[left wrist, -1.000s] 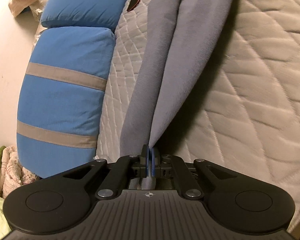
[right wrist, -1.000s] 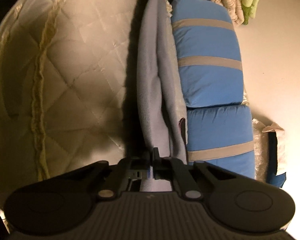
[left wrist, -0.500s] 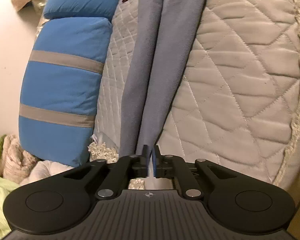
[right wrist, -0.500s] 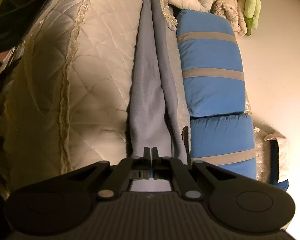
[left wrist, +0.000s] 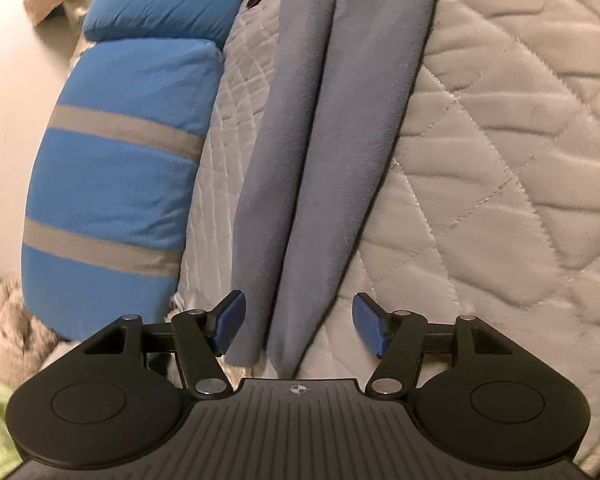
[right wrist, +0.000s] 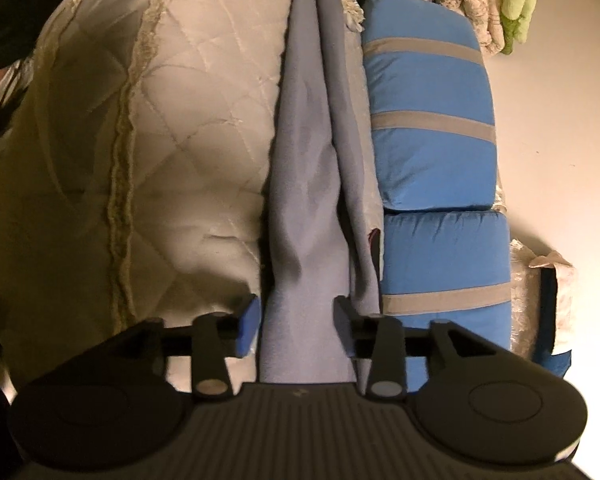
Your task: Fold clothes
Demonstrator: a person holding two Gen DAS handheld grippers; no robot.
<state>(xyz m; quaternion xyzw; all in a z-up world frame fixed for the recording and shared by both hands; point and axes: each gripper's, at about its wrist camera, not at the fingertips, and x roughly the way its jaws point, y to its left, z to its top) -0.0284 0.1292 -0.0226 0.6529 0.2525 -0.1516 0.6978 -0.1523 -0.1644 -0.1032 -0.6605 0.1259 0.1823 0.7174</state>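
Observation:
A grey-blue fleece garment [left wrist: 332, 152] lies in a long, narrow double fold on the quilted cream bedspread [left wrist: 512, 168]. My left gripper [left wrist: 299, 324] is open at one end of it, its blue pads [left wrist: 230, 322] spread either side of the cloth without touching. In the right wrist view the same garment [right wrist: 308, 200] runs away from me, and my right gripper [right wrist: 296, 326] is open over its other end, the cloth lying loose between the fingers.
Two blue pillows with grey stripes [left wrist: 116, 184] [right wrist: 432, 128] lie along one side of the garment. A heap of pale and green clothes [right wrist: 496, 4] sits beyond the pillows. The bedspread's lace edge [right wrist: 120, 152] runs along the other side.
Both grippers held the garment's ends shut and stretched above the bed; they lowered it onto the bedspread and now both have opened, letting it go.

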